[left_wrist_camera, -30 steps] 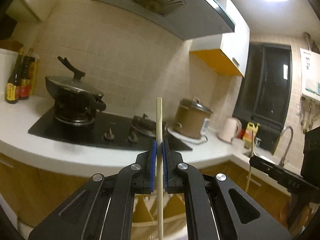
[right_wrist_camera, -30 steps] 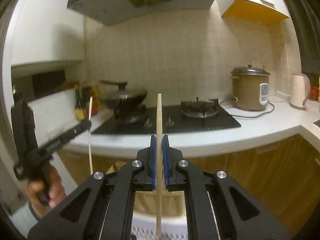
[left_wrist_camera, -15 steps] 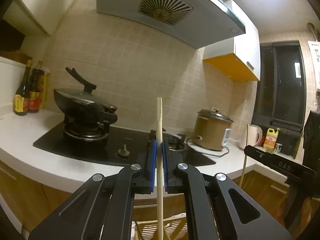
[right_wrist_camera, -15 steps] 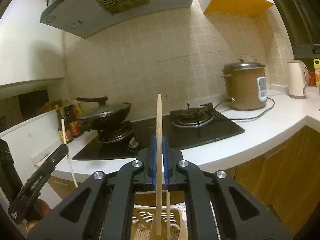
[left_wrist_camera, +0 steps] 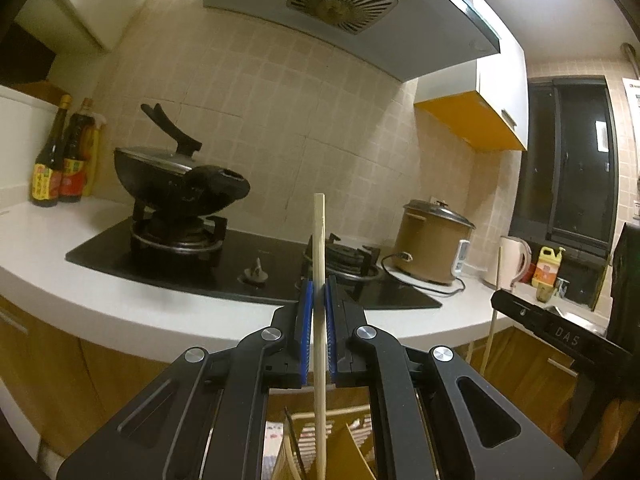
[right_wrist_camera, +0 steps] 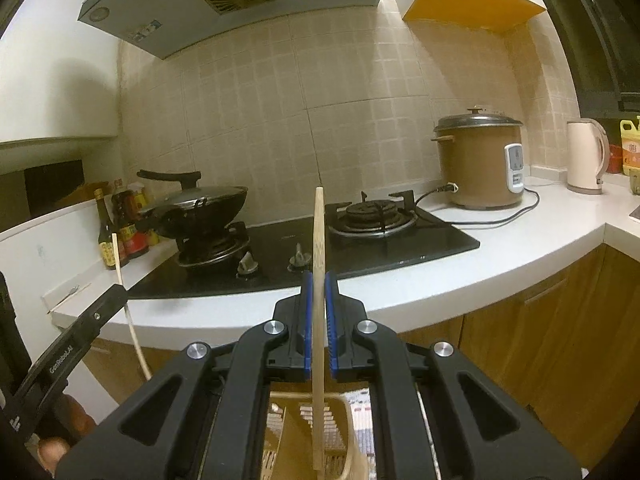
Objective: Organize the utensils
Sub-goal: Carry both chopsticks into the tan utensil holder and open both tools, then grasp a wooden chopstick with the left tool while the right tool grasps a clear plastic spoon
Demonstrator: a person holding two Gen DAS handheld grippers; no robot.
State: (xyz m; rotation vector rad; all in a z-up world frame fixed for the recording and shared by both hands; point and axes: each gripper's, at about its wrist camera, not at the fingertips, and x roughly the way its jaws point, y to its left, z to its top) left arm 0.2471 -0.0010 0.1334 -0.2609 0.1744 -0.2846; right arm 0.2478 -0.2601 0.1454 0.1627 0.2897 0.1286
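Left gripper point(left_wrist_camera: 319, 312) pinched tight on an upright wooden chopstick point(left_wrist_camera: 319, 240) – right gripper point(right_wrist_camera: 319, 312) likewise on another chopstick point(right_wrist_camera: 319, 240), above a slatted utensil basket point(right_wrist_camera: 344, 432) (lettering "DAS", "GenRobot.AI").

2 chopsticks point(left_wrist_camera: 319, 240) are seen (1 per gripper point(left_wrist_camera: 319, 300)), along with 2 grippers, 2 stove burners point(right_wrist_camera: 376, 216), 1 lidded wok point(left_wrist_camera: 172, 176), 1 rice cooker point(right_wrist_camera: 478, 160), 1 kettle point(right_wrist_camera: 584, 156), 1 slatted basket point(right_wrist_camera: 316, 428) and 3 sauce bottles point(left_wrist_camera: 60, 160).
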